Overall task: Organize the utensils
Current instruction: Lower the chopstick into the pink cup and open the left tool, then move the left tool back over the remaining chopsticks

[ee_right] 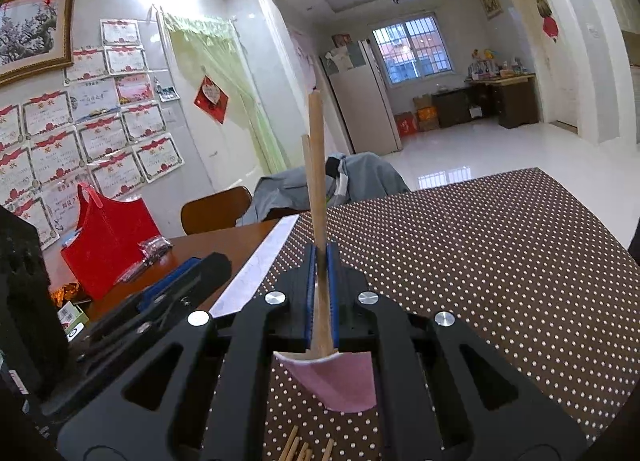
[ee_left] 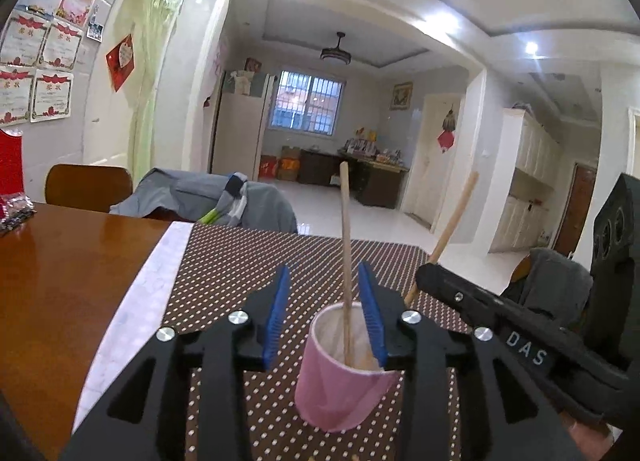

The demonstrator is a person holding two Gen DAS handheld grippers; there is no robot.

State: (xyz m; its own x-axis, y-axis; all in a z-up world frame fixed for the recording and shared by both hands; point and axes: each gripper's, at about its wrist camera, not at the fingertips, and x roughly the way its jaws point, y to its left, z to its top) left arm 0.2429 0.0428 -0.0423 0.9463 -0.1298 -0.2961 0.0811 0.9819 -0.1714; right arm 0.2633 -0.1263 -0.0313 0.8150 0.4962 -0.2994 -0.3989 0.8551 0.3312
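Left gripper [ee_left: 325, 301] spread, blue pads apart, one pad at each side of the pink cup [ee_left: 340, 365]. Inside the cup one wooden chopstick [ee_left: 345, 261], nearly upright, close to the right pad but whether touching it cannot be told. No grip on it visible.

Right gripper [ee_right: 321, 261] pressed together, pinching a second wooden chopstick [ee_right: 318, 189] between its blue pads; lower end of this stick down at the cup rim [ee_right: 308, 359], upper end pointing to 12 o'clock. In the left wrist view the same stick [ee_left: 456, 213] leaning toward 1 o'clock, with the right gripper's black body [ee_left: 500, 313] at 3 o'clock from the cup.

Cup standing on a brown dotted mat [ee_right: 480, 261] on the wooden counter [ee_left: 60, 281]. More loose chopsticks [ee_right: 308, 449] lying on the mat at 6 o'clock, just below the cup. Red bag [ee_right: 108, 237] on the counter at 9 o'clock, well apart from the cup.
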